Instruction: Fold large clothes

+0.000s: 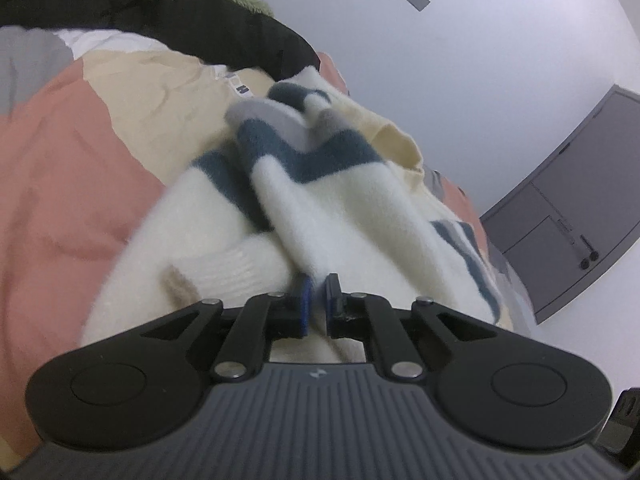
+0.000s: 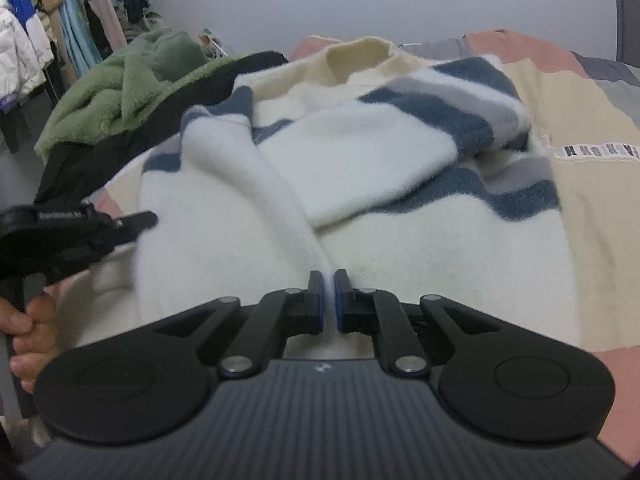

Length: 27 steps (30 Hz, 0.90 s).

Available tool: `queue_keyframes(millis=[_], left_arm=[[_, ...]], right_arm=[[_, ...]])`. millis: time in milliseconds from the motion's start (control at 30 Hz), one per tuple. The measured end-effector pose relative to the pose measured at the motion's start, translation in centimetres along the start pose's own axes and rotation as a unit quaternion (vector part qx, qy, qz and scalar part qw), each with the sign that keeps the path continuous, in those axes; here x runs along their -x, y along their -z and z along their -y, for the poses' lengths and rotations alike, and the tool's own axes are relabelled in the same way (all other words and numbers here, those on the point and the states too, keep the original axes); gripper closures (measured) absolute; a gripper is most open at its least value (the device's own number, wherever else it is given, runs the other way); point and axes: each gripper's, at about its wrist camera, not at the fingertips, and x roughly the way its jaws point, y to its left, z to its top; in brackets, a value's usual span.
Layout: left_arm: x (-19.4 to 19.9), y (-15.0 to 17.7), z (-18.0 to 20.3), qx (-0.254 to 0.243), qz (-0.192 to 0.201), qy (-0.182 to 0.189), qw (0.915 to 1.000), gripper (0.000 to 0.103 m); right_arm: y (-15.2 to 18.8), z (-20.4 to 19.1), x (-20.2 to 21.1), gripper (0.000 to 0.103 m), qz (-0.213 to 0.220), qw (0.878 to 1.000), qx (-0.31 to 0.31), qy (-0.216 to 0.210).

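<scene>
A fluffy cream sweater (image 1: 304, 184) with blue and grey stripes lies crumpled on the bed. In the right wrist view the sweater (image 2: 360, 160) is spread out with one sleeve folded across its body. My left gripper (image 1: 318, 284) is shut on a raised ridge of the sweater's fabric. From the right wrist view the left gripper (image 2: 140, 220) sits at the sweater's left edge, held by a hand (image 2: 28, 320). My right gripper (image 2: 330, 280) is shut on a pinched fold of white fabric at the sweater's near hem.
The bed cover (image 2: 592, 200) is patched in pink, beige and grey. A green fleece (image 2: 120, 92) and a black garment (image 2: 100, 160) are heaped at the sweater's far left. Hanging clothes (image 2: 60, 20) fill the back left corner. A grey cabinet (image 1: 560, 220) stands by the wall.
</scene>
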Motion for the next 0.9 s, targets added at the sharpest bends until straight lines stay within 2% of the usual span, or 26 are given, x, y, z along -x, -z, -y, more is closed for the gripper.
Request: queue_keyframes(millis=[33, 100, 133, 167, 233, 433, 467, 533, 600, 700, 800, 900], left_arm=[[0.1, -0.1, 0.0, 0.002, -0.004, 0.002, 1.0, 0.093], [0.5, -0.3, 0.1, -0.001, -0.014, -0.005, 0.9999, 0.083], [1.0, -0.2, 0.2, -0.003, -0.013, -0.007, 0.9999, 0.071], [1.6, -0.2, 0.2, -0.004, -0.007, -0.009, 0.9999, 0.055], [2.8, -0.1, 0.4, -0.005, 0.002, -0.021, 0.9998, 0.037], [6.2, 0.0, 0.3, -0.007, 0.002, -0.059, 0.9983, 0.029], [6.7, 0.1, 0.2, -0.007, -0.002, -0.066, 0.9978, 0.028], [7.7, 0.2, -0.1, -0.006, -0.007, -0.081, 0.9966, 0.026], [8.9, 0.3, -0.5, 0.003, -0.005, -0.107, 0.9943, 0.024], [10.3, 0.3, -1.2, 0.022, 0.002, -0.134, 0.9908, 0.023], [11.0, 0.5, -1.9, 0.039, -0.005, -0.135, 0.9901, 0.02], [10.6, 1.2, -2.7, 0.064, -0.03, -0.105, 0.992, 0.019]], right_arm=[[0.0, 0.1, 0.4, 0.093, 0.003, 1.0, -0.005, -0.004], [0.1, 0.3, 1.3, 0.087, 0.007, 1.0, -0.013, -0.007], [0.1, 0.3, 1.8, 0.081, 0.007, 1.0, -0.016, -0.003], [0.1, 0.5, 2.4, 0.075, 0.008, 1.0, -0.019, 0.0], [0.3, 0.6, 4.0, 0.054, 0.015, 1.0, -0.027, 0.001], [-0.3, 0.9, 7.7, 0.051, 0.05, 0.998, -0.042, 0.021], [-0.3, 1.2, 8.2, 0.048, 0.053, 0.997, -0.05, 0.023], [0.0, 1.6, 9.3, 0.03, 0.062, 0.996, -0.066, 0.027], [0.4, 1.9, 10.3, 0.022, 0.069, 0.994, -0.077, 0.035], [1.5, 3.2, 11.3, 0.021, 0.058, 0.99, -0.119, 0.04], [2.7, 4.5, 11.5, 0.021, 0.032, 0.985, -0.161, 0.046], [4.1, 5.5, 11.3, 0.021, 0.011, 0.979, -0.195, 0.063]])
